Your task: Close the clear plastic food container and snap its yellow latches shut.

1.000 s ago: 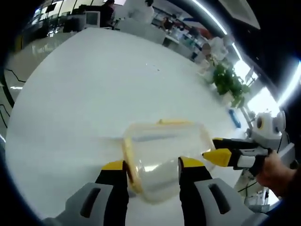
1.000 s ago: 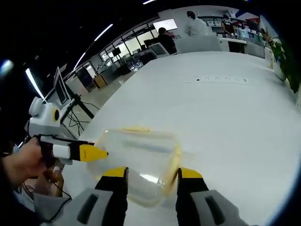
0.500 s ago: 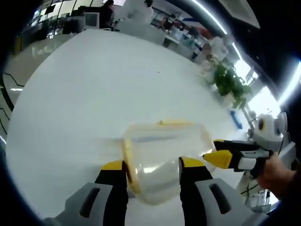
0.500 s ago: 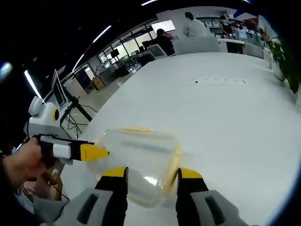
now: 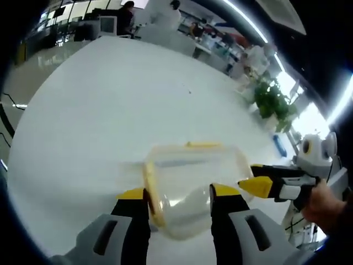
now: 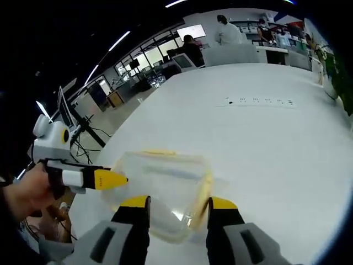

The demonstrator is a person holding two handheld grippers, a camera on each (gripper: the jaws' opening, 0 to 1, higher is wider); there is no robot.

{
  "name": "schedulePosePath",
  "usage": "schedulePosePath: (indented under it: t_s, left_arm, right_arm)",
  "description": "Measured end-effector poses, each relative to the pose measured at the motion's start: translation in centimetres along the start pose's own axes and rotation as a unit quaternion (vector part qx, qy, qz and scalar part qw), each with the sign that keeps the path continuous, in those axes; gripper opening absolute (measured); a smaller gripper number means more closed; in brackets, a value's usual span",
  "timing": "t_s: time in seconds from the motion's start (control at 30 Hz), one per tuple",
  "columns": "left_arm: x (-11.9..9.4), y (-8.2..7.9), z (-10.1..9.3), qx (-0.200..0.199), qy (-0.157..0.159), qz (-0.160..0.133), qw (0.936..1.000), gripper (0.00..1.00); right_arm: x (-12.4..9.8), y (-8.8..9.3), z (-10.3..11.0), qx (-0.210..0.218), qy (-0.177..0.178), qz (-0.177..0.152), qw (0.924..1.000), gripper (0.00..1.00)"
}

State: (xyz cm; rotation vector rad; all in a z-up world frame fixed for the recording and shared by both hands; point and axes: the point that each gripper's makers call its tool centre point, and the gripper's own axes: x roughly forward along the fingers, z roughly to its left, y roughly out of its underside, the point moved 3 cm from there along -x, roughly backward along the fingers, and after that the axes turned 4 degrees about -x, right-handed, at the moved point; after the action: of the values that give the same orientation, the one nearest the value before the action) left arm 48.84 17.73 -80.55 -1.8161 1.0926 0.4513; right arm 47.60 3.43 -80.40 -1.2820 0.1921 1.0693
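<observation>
The clear plastic food container [image 5: 193, 174] lies on the white table [image 5: 110, 99], with its lid on as far as I can tell. Yellow latches [image 5: 204, 144] show on its far side and its left side. Its near end sits between the jaws of my left gripper [image 5: 177, 193], which stand wide apart. From the right, my right gripper [image 5: 255, 178] reaches in and its yellow tip touches the container's end. In the right gripper view the container [image 6: 165, 182] sits between the spread jaws of my right gripper [image 6: 177, 203], and my left gripper [image 6: 113, 178] touches its left wall.
A potted plant [image 5: 270, 96] and a blue object [image 5: 278, 144] stand near the table's far right edge. A row of sockets [image 6: 256, 101] is set into the tabletop. Desks, monitors and people [image 6: 190, 49] lie beyond the table. A person's hand [image 5: 322, 201] holds the right gripper.
Both views have shifted slightly. The container and both grippers keep their places relative to each other.
</observation>
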Motion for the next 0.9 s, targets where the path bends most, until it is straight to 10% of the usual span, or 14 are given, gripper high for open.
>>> schedulePosePath:
  t_s: [0.9]
  left_arm:
    - [1.6,-3.1,1.3,-0.043,0.006,-0.031,0.9986,0.42]
  right_arm:
    - [2.1,-2.1,-1.1,0.068,-0.003,-0.028,0.9973,0.39]
